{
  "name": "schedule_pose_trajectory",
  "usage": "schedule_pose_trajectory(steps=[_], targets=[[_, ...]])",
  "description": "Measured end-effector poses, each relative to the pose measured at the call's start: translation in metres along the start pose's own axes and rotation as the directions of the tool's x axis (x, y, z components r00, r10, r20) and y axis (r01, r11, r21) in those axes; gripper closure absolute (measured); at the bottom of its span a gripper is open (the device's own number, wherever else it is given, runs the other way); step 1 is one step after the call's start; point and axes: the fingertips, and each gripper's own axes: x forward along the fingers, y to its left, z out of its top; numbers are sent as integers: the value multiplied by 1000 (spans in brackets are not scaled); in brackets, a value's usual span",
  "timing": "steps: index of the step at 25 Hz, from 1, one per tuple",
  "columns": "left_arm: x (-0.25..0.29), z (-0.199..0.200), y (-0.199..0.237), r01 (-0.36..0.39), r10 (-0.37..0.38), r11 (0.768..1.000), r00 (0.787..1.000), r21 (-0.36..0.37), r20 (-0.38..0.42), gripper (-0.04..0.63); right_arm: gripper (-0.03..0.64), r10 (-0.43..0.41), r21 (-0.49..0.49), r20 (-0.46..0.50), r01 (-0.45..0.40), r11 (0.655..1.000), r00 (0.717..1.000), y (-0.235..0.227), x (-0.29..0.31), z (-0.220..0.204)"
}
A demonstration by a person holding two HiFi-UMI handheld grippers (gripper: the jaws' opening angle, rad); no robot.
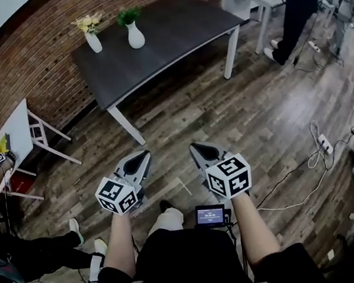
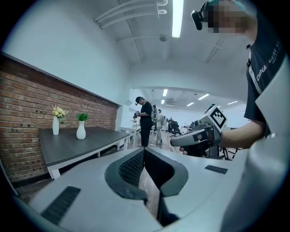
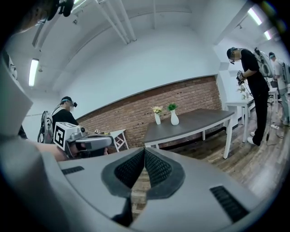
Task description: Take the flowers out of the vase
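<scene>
The flowers (image 1: 89, 23) sit in a white vase (image 1: 93, 43) at the far end of the dark table (image 1: 172, 28), well apart from both grippers. I'd walk in close first, then open up before going for the stems. They're pale yellow blooms, bunched loosely. The left gripper (image 1: 142, 156) and right gripper (image 1: 198, 147) are both pinched closed with nothing in them.

A red brick wall (image 1: 31, 60) runs behind a dark grey rectangular table on white legs (image 1: 173, 31), with plain white wall (image 3: 136, 68) above the bricks. Brown wooden plank flooring (image 1: 226, 116) covers the room; a small white side table (image 1: 18, 129) stands by the bricks, and a long white ceiling tube light (image 2: 176, 18) glows overhead
</scene>
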Motion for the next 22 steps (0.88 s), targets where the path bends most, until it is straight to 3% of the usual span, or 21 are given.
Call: schedule_pose_trajectory(steps=[8,18,22], targets=[[51,0,70,23,-23,999,1000,-32,9,592,609,-41,7,-20,41,999,999,-42,60,21],[114,27,185,85,-84,996,996,-28,14,592,609,-131,31,3,131,991,991,-97,153,84],[130,27,212,101,-101,994,995,-50,12,592,609,-147,46,3,146,988,989,-109,179,95]])
